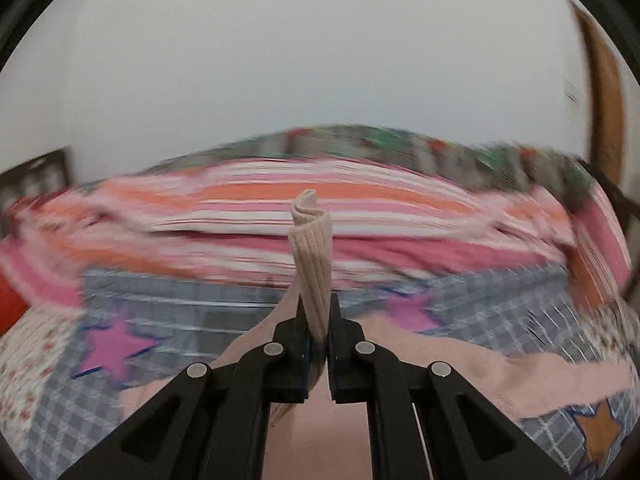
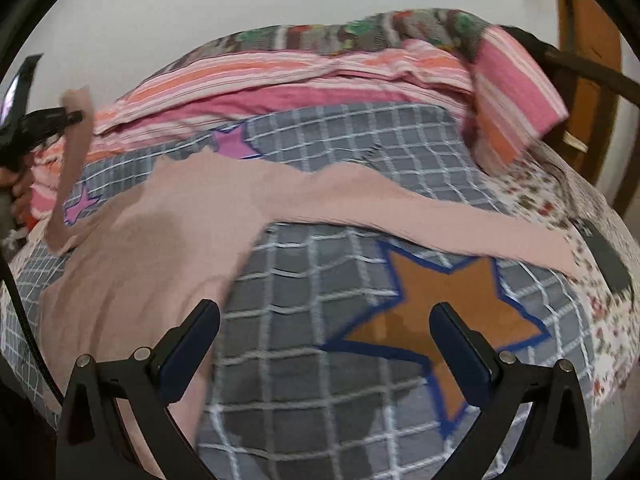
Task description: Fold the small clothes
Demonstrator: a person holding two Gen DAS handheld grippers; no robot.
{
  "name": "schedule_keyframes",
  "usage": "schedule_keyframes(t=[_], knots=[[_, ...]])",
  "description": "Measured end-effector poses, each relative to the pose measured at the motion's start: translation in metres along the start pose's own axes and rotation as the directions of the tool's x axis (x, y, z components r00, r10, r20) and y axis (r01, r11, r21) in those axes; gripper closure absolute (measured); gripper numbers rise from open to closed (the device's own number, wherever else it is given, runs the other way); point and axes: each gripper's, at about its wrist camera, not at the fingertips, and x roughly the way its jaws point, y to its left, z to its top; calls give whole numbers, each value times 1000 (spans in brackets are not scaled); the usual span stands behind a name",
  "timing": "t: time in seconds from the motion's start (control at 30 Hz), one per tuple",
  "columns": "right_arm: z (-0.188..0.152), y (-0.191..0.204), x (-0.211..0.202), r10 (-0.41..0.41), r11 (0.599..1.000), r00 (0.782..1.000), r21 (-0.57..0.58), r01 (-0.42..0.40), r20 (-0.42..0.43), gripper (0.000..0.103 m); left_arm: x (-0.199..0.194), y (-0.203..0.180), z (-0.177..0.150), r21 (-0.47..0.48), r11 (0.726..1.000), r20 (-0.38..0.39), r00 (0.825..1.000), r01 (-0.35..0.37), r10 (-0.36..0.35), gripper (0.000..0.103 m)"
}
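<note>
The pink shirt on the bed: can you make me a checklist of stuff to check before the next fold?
1. Left claw pinching the pink shirt by its ribbed cuff: ok, the cuff stands up between the shut fingers.
2. Right claw free to help: ok, it is open with nothing in it.
3. Other sleeve laid out: ok, it stretches flat across the checked bedcover.
4. Shirt body smooth: not ok, a few wrinkles show.
5. Striped pink bedding away from the shirt: ok, it lies behind it.
6. Cuff gripped firmly enough: cannot tell.
</note>
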Motion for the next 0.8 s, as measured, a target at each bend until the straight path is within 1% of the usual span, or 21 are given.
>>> schedule_keyframes(t=[0.07,0.13,0.17,0.2,0.23,0.3,0.37,0.4,0.43,0.47,0.5,0.53,0.6,0.67,0.7,0.73,0.77,0.8], knots=[[-3,-11,-2,-6,1000,1000,29,6,-9,0,20,-48,-15,39,997,-52,996,74,-71,96],[-8,-22,-4,-12,998,1000,64,13,-19,0,34,-78,-28,51,990,-102,987,133,-128,96],[-10,-25,-5,-11,997,1000,71,12,-21,0,39,-93,-39,59,984,-132,979,166,-157,96],[-13,-29,-7,3,997,1000,83,-1,-21,0,43,-101,-45,66,981,-155,974,180,-168,96],[-14,-30,-8,15,996,1000,88,-14,-19,0,47,-109,-54,71,978,-182,967,194,-178,93],[-14,-31,-10,35,996,999,81,-33,-18,0,51,-115,-63,63,975,-225,955,212,-193,92],[-11,-27,-9,33,997,999,67,-31,-15,0,51,-105,-66,8,975,-267,941,220,-210,77],[-9,-26,-8,33,998,999,63,-32,-15,0,48,-97,-67,-25,976,-269,939,218,-217,60],[-7,-23,-6,40,998,999,59,-39,-14,0,42,-86,-65,-52,977,-261,941,208,-214,38],[-5,-20,-4,54,997,998,56,-53,-13,0,32,-70,-66,-79,977,-236,949,198,-211,28],[-3,-17,-2,66,996,998,52,-65,-12,0,25,-56,-68,-96,977,-209,956,192,-208,22],[1,-12,2,80,996,997,44,-79,-8,0,19,-46,-69,-105,978,-193,961,182,-199,22],[7,-3,9,97,995,995,35,-97,4,3,10,-21,-73,-114,981,-196,965,154,-174,22],[13,5,15,126,991,992,32,-127,17,13,4,7,-82,-128,987,-220,968,96,-123,22],[18,13,22,145,989,989,29,-146,14,24,-2,27,-93,-139,988,-233,968,67,-98,22],[22,19,29,159,987,987,25,-159,8,38,-6,39,-101,-144,988,-243,966,50,-85,22],[25,23,34,167,986,986,22,-167,4,44,-10,51,-110,-147,989,-256,964,36,-73,22],[28,29,41,174,985,985,20,-174,-5,53,-15,66,-120,-149,989,-274,960,17,-57,22]])
